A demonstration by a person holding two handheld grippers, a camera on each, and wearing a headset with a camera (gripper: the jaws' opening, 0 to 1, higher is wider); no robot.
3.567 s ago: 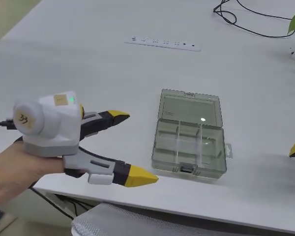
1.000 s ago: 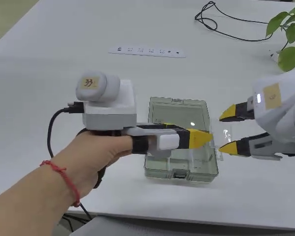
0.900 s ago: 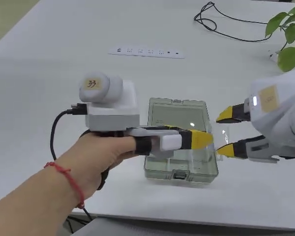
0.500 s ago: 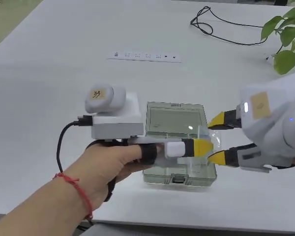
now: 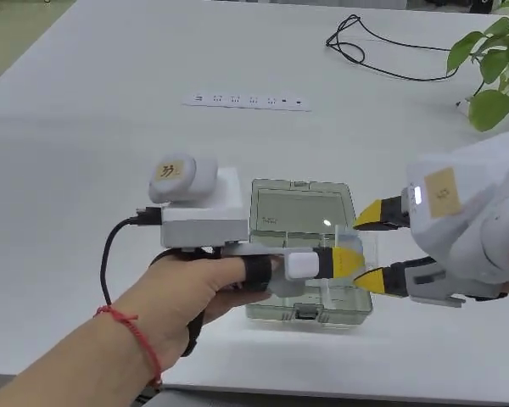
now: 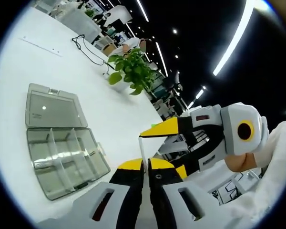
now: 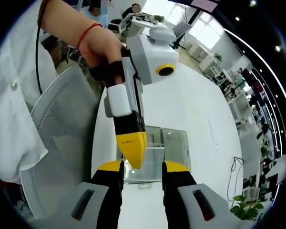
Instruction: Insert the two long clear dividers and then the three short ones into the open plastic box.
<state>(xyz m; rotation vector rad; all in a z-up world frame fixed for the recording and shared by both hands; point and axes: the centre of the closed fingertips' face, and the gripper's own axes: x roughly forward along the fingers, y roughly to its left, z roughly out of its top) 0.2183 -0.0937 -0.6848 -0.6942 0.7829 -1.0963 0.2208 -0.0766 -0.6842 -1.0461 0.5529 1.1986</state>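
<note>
While the left gripper point(image 6: 145, 166) keeps its two yellow-tipped jaws pressed together on one thin clear divider point(image 6: 142, 149), that flat strip stands straight up out of the tips. The right gripper point(image 5: 365, 250) faces it with jaws spread. In the right gripper view the left gripper's yellow tip lies between the right jaws; whether they touch the strip I cannot tell. Small dark print on that yellow tip is too fine to read. One tan sticker point(image 5: 170, 170) on top of the left gripper carries a handwritten scrawl, perhaps "33"; a second tan sticker point(image 5: 442, 192) sits on the right gripper, its mark illegible. One open plastic box point(image 6: 51, 109), smoky-clear and rectangular, lies below and beyond the left jaws with its lid laid flat. Clear partitions point(image 6: 76, 151) stand in its tray, though I cannot count them. Well beyond both pairs of jaws lie one white power strip point(image 5: 246, 100), one black cable point(image 5: 365, 47) and a leafy plant point(image 5: 490, 64).
</note>
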